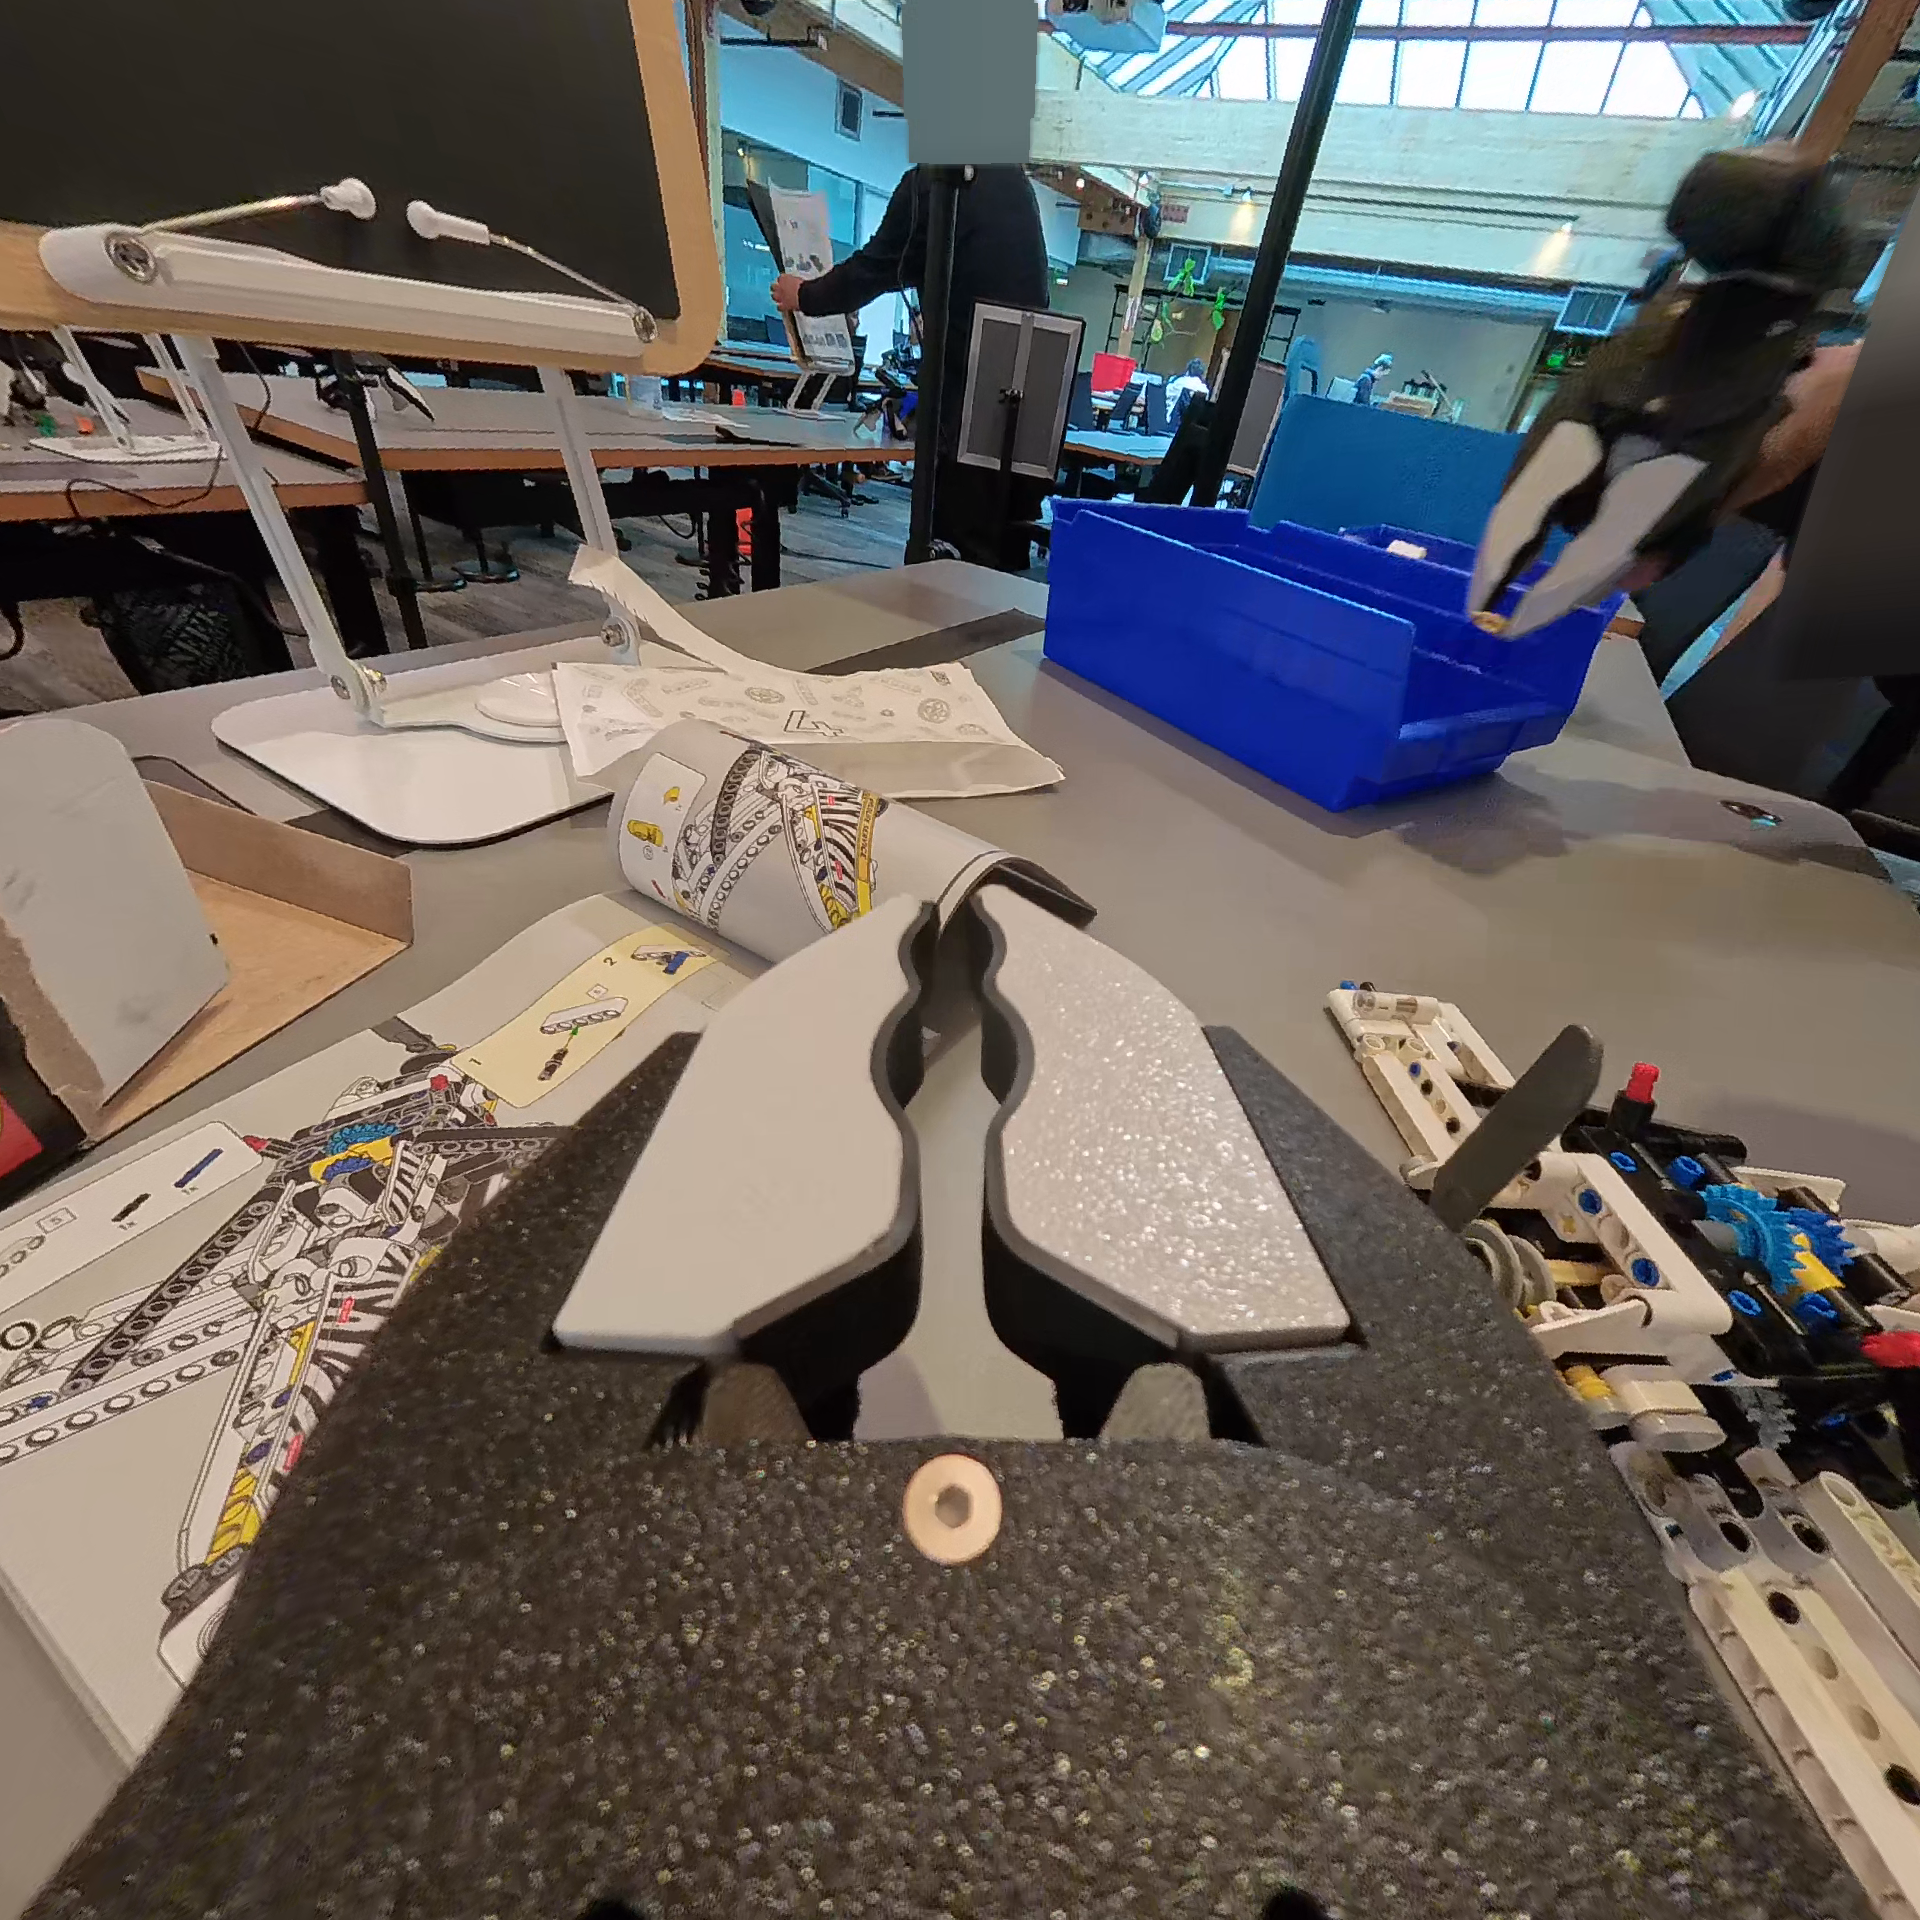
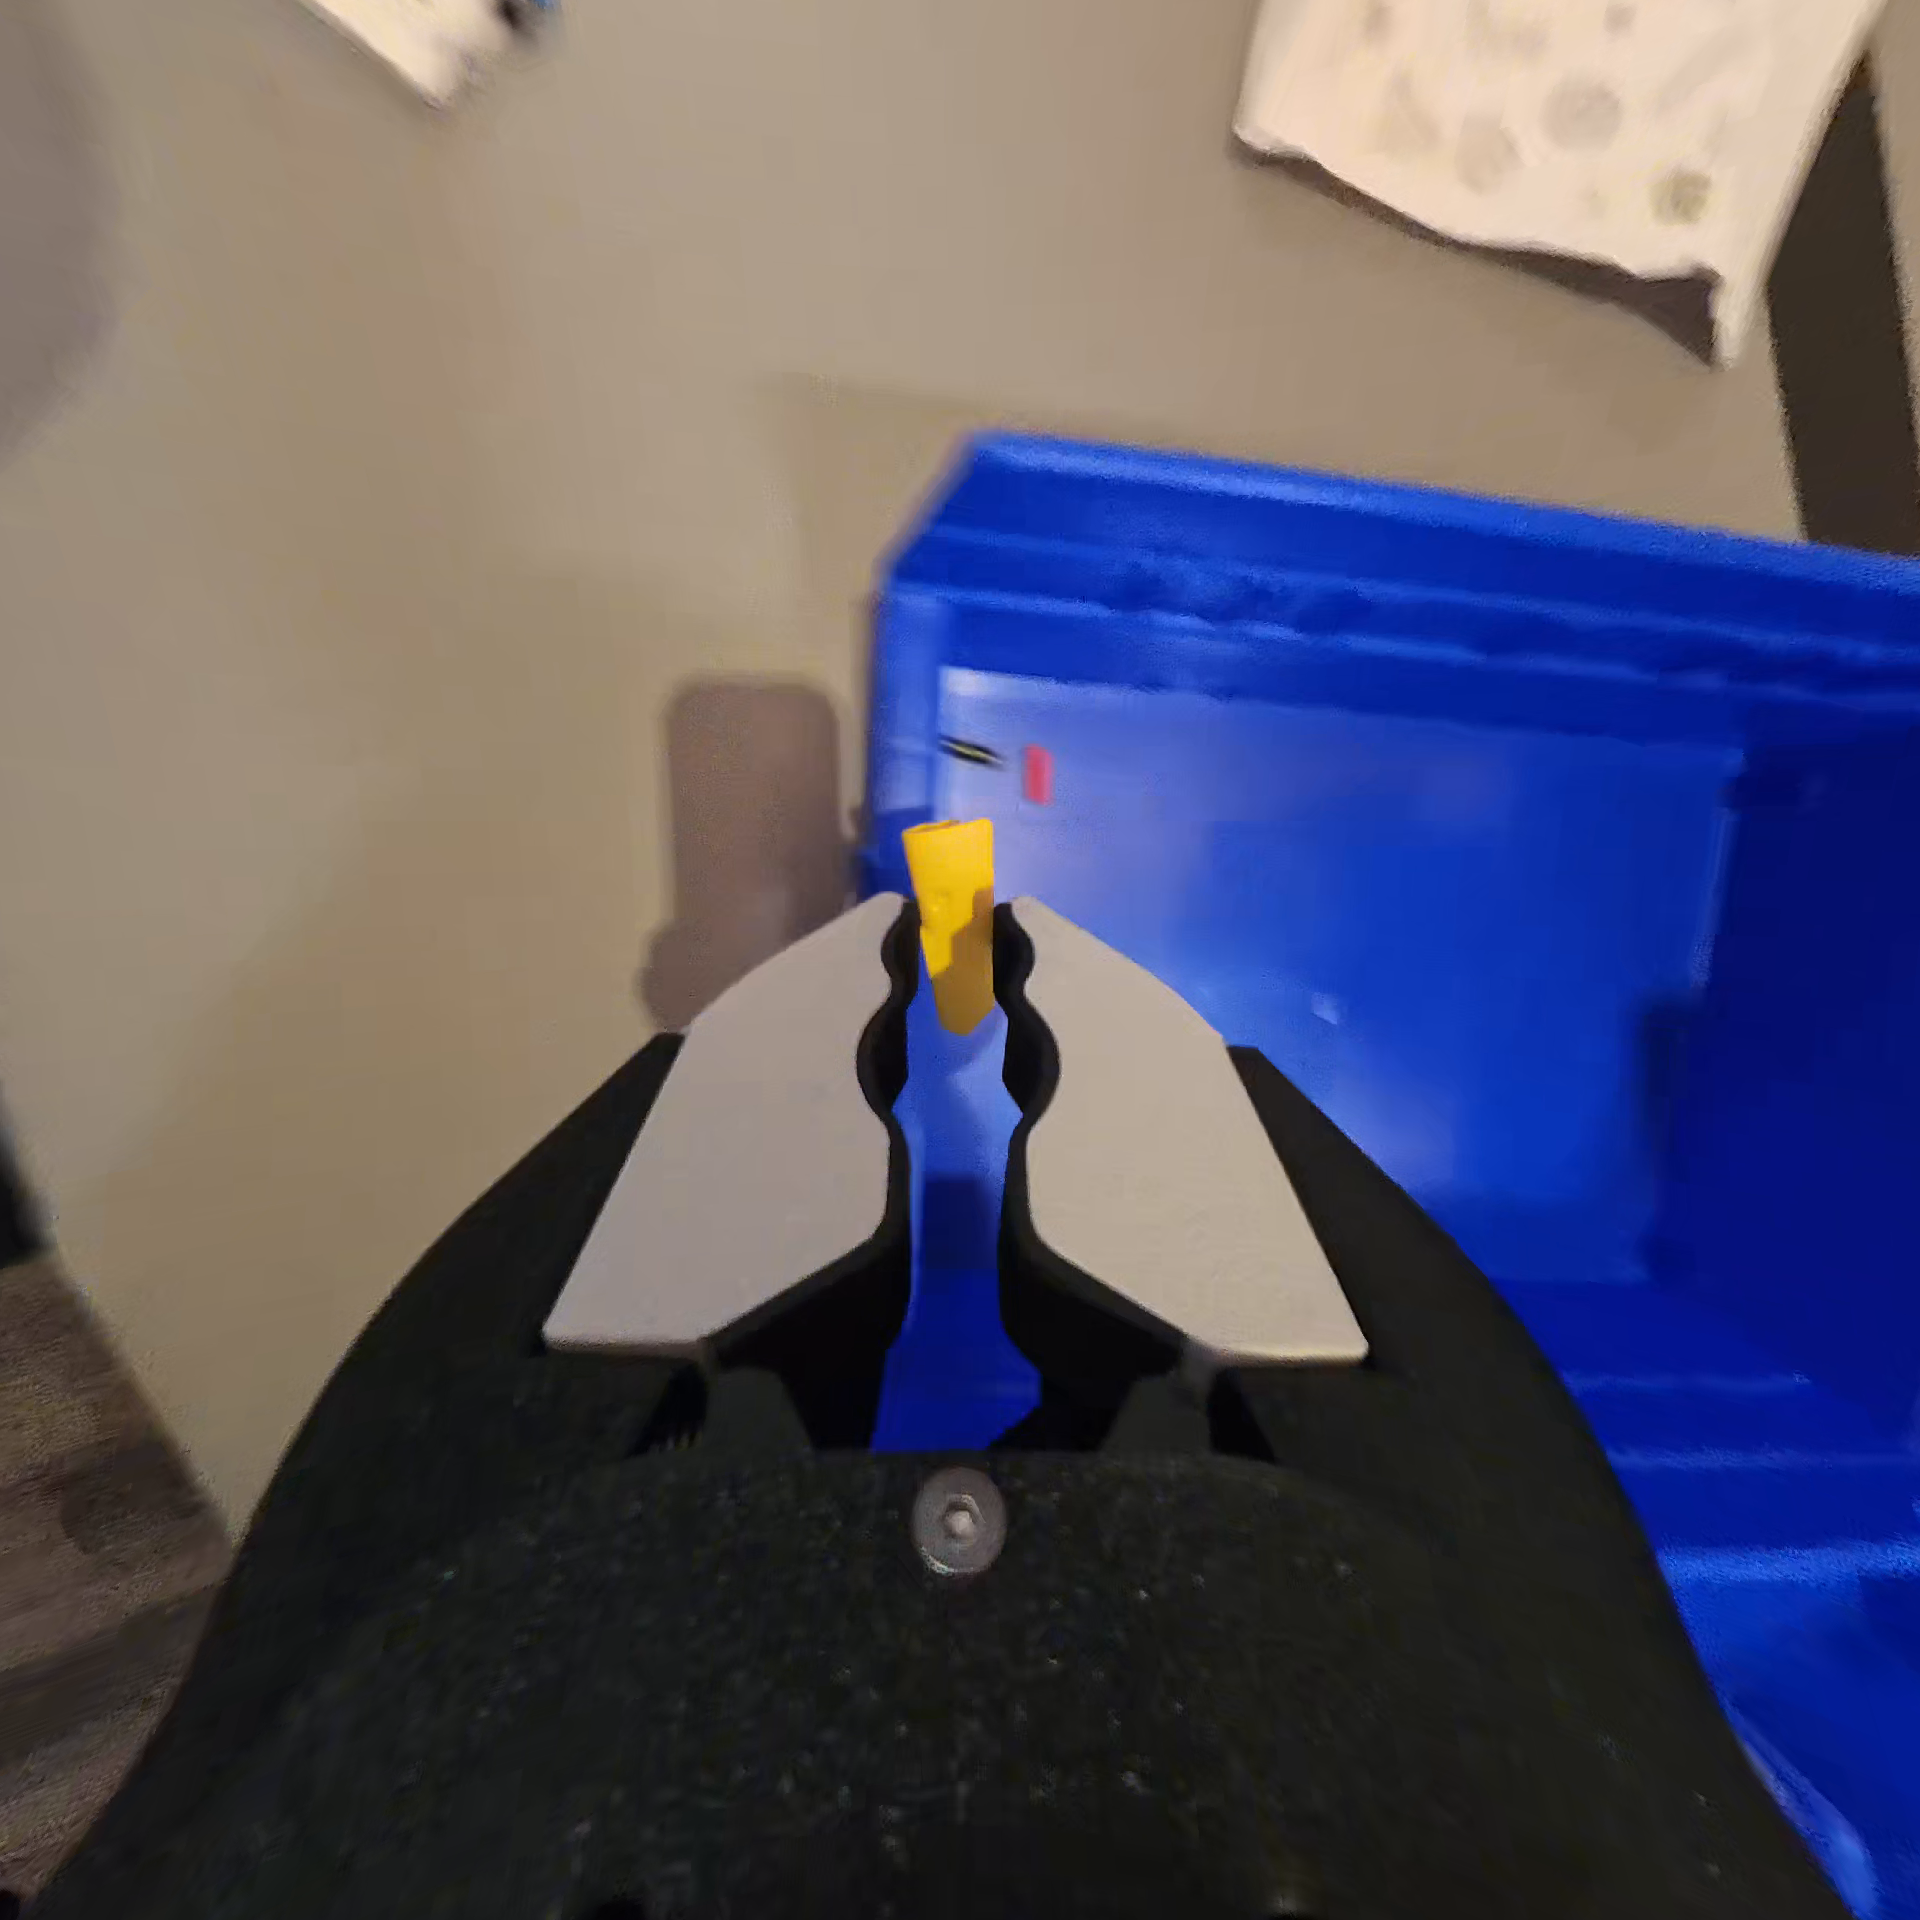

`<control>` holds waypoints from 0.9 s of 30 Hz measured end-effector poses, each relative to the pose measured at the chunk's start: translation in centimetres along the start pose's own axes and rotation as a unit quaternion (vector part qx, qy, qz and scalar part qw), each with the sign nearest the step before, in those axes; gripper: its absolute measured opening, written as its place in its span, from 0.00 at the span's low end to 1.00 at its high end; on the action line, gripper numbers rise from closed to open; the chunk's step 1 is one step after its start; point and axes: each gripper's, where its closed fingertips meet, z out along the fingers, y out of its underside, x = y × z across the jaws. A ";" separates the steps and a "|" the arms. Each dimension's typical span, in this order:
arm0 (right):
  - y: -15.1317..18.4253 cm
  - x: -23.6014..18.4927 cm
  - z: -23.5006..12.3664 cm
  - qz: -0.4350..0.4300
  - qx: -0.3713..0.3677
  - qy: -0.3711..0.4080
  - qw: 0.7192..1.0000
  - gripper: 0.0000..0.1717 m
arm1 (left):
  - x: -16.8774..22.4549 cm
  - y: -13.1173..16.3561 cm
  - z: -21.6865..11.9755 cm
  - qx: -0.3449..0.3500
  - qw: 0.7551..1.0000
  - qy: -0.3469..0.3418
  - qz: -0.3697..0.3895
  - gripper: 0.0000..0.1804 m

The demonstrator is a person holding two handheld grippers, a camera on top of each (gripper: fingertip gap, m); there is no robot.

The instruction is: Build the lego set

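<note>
Yellow peg (image 2: 948,925); blue bin (image 2: 1455,935); grey table (image 1: 1299,883); booklet (image 1: 758,831) grey, yellow, black-and-white stripes.

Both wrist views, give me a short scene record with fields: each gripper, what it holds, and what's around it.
left gripper: pinching the edge of a curled-over page of the instruction booklet
right gripper: shut on a small yellow piece, above the blue bin
surface: grey table
near left gripper: part-built brick model, printed paper bag, white stand

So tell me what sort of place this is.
Probably an open-plan workshop or office: rows of long desks behind, skylights overhead, and a grey worktable with a printed building-instruction booklet and blue plastic parts bin.
</note>
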 end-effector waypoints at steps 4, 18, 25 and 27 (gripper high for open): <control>-3.2 -7.2 2.0 0.022 0.046 -0.072 0.996 0.08 | 0.0 0.2 0.2 -0.008 1.000 0.000 0.002 0.03; -3.6 -12.3 7.7 0.051 0.041 -0.097 0.993 0.20 | 0.3 0.1 0.0 -0.004 1.000 0.005 0.005 0.03; -1.7 -2.8 0.6 -0.003 0.047 0.002 0.999 0.17 | 0.1 0.2 0.1 -0.008 1.000 0.003 -0.003 0.03; -0.4 0.0 0.7 -0.036 0.023 0.012 0.999 0.17 | -0.1 0.3 0.1 -0.009 1.000 0.001 -0.007 0.03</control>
